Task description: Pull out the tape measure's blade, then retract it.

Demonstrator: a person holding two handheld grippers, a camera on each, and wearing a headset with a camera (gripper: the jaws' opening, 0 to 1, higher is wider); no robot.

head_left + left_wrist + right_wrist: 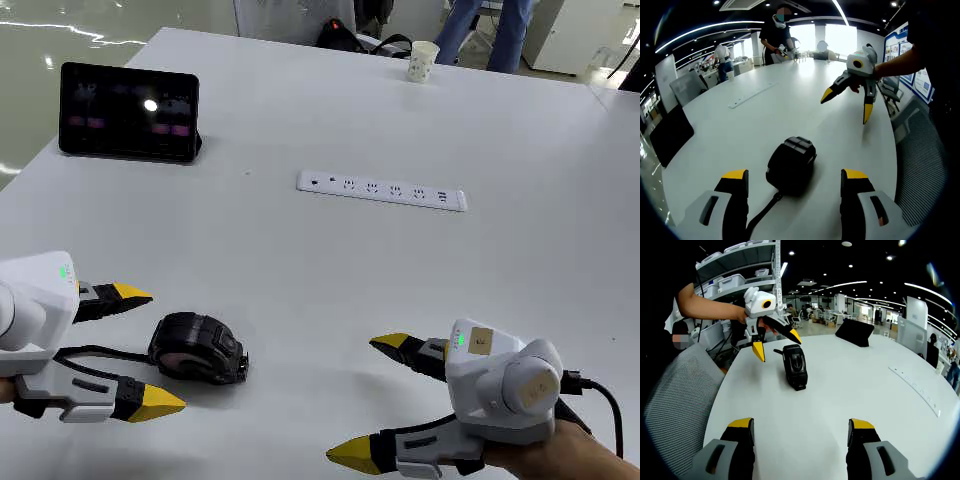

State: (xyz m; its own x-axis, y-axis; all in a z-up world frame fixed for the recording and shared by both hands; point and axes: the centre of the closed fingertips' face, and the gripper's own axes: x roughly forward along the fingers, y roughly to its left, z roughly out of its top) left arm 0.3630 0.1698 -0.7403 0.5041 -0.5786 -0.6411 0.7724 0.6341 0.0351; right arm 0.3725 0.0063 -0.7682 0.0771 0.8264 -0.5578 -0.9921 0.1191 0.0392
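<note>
At the left of the head view the left claw (153, 349) stands spread, its yellow tips either side of the near end of the black tape measure (200, 348). The tape measure lies on the white tabletop (300, 260) just ahead of the claw, not yet gripped, with its cord (95, 352) trailing back between the jaws. The case's long axis runs roughly from this claw toward the right claw (365, 398), which is also spread, holds nothing and sits well apart. The left claw is much the nearer, so it would likely clamp the case while the right reaches in for the blade.
</note>
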